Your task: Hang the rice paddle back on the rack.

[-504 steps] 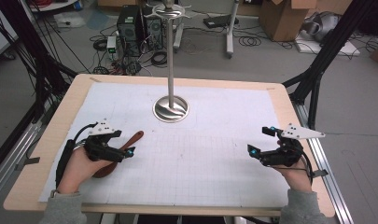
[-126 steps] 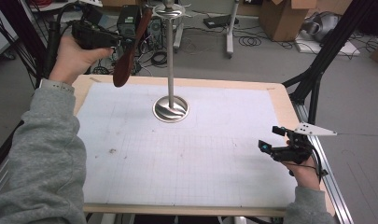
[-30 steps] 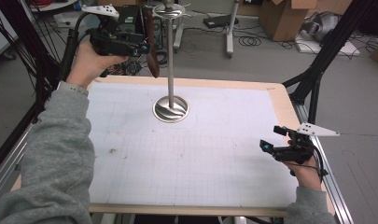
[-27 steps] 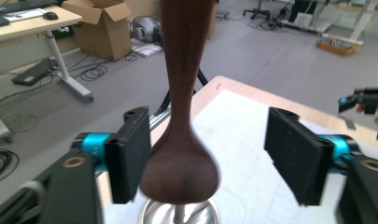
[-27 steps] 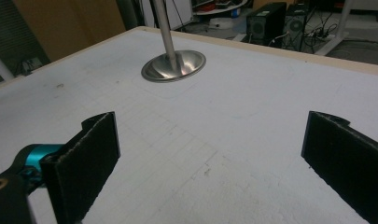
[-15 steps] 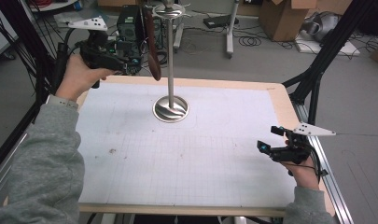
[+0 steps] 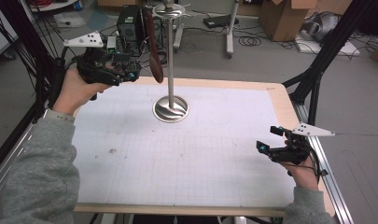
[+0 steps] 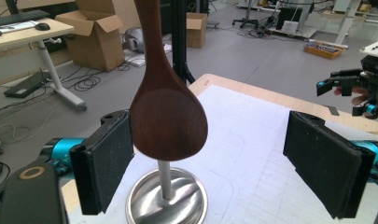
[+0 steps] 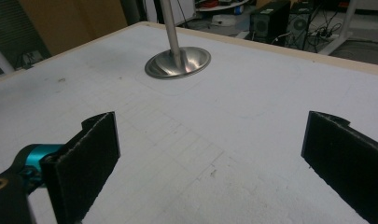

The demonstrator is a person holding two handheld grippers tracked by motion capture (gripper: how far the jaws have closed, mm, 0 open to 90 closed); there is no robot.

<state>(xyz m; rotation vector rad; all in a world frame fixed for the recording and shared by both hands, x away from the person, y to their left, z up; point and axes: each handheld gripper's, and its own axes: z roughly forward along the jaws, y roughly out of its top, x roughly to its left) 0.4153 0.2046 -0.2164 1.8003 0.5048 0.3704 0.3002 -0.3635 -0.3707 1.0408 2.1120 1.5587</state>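
A dark wooden spoon (image 7: 153, 46) hangs bowl down from the top of a metal stand (image 7: 170, 65) whose round base (image 7: 171, 109) sits on the white mat. My left gripper (image 7: 132, 72) hovers just left of the spoon's bowl, open. Its jaws have just been opening. In the left gripper view the spoon's bowl (image 8: 168, 116) hangs between the jaws of my left gripper (image 8: 212, 154), near the left pad (image 8: 105, 163), and neither pad presses on it. My right gripper (image 7: 268, 139) stands open and empty low over the mat's right side; in the right gripper view this gripper (image 9: 214, 149) faces the stand's base (image 9: 177, 63).
The wooden table (image 7: 282, 100) carries a white gridded mat (image 7: 200, 158). Black frame struts (image 7: 317, 70) rise at the table's right and left. Cardboard boxes (image 7: 282, 18), cables and a computer tower (image 7: 128, 25) stand on the floor beyond the far edge.
My left hand has drawn left and down away from the stand with its jaws spread wider. The spoon stays hanging from the stand's top. The right gripper has not moved.
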